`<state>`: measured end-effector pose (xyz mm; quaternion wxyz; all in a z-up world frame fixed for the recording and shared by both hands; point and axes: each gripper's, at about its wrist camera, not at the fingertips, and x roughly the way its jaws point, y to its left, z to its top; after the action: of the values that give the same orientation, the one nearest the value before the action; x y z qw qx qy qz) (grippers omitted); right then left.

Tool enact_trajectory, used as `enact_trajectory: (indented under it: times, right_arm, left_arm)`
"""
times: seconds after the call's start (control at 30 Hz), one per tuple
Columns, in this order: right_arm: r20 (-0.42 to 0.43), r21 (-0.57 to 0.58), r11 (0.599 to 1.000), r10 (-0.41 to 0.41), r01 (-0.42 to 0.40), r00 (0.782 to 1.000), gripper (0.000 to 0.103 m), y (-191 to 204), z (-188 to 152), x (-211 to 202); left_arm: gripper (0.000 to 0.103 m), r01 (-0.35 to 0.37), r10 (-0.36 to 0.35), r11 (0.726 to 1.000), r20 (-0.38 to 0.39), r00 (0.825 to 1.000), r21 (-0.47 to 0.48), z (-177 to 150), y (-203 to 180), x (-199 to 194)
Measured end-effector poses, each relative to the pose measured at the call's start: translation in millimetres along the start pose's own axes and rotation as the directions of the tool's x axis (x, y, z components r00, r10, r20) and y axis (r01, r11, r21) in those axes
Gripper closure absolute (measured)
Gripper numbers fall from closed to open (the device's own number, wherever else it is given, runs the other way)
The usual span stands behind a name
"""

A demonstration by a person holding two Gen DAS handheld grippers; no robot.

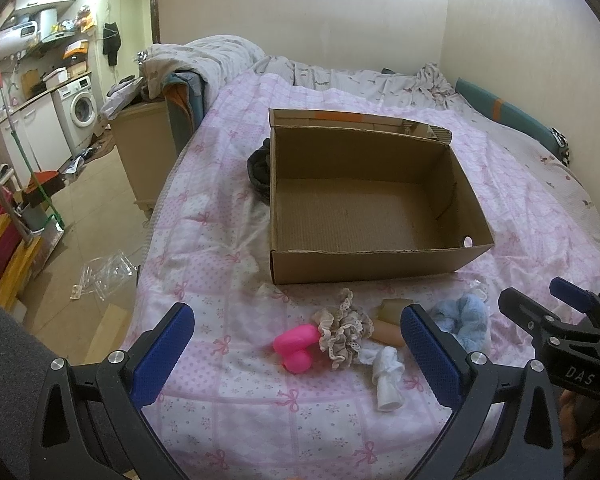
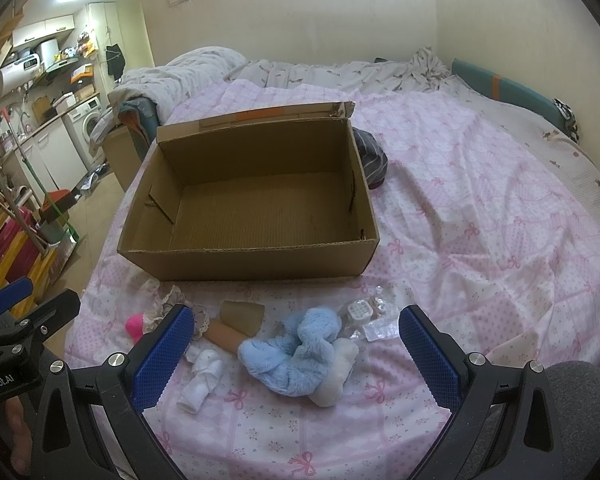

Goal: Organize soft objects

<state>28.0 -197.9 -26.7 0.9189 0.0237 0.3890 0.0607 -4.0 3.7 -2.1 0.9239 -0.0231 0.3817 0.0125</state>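
Observation:
An empty open cardboard box (image 1: 380, 264) (image 2: 244, 266) stands on the pink bed cover. In front of it lie several soft things: a pink toy (image 1: 296, 346) (image 2: 134, 325), a frilly beige scrunchie (image 1: 344, 330), a small white sock (image 1: 388, 376) (image 2: 202, 376), a tan roll (image 2: 228, 334) and a fluffy blue scrunchie (image 2: 296, 352) (image 1: 464, 320). My left gripper (image 1: 296, 344) is open and empty, with the pink toy and beige scrunchie between its fingers' line. My right gripper (image 2: 296, 344) is open and empty above the blue scrunchie.
A dark striped cloth (image 2: 370, 158) (image 1: 260, 168) lies behind the box. Clear plastic packaging (image 2: 374, 318) lies to the right of the blue scrunchie. A crumpled duvet (image 1: 220, 60) is at the bed's head. The bed's left edge drops to the floor (image 1: 92, 216).

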Motion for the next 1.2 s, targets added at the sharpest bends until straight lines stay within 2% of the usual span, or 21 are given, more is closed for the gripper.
enact_trajectory:
  times: [0.9, 1.07, 1.2]
  right_arm:
    - [-0.004, 0.004, 1.0, 0.001, -0.001, 1.0, 0.0, -2, 0, 0]
    - [-0.028, 0.015, 1.0, 0.0, 0.0, 1.0, 0.0, -4, -1, 0]
    - [-0.052, -0.003, 0.998, 0.062, -0.062, 0.997, 0.0, 6, 14, 1]
  left_arm:
    - [0.0, -0.017, 0.017, 1.0, -0.017, 1.0, -0.015, 0, 7, 5]
    - [0.0, -0.033, 0.033, 0.999, -0.07, 0.997, 0.002, 22, 13, 10]
    - [0.0, -0.041, 0.043, 0.999, -0.101, 0.994, 0.024, 44, 19, 11]
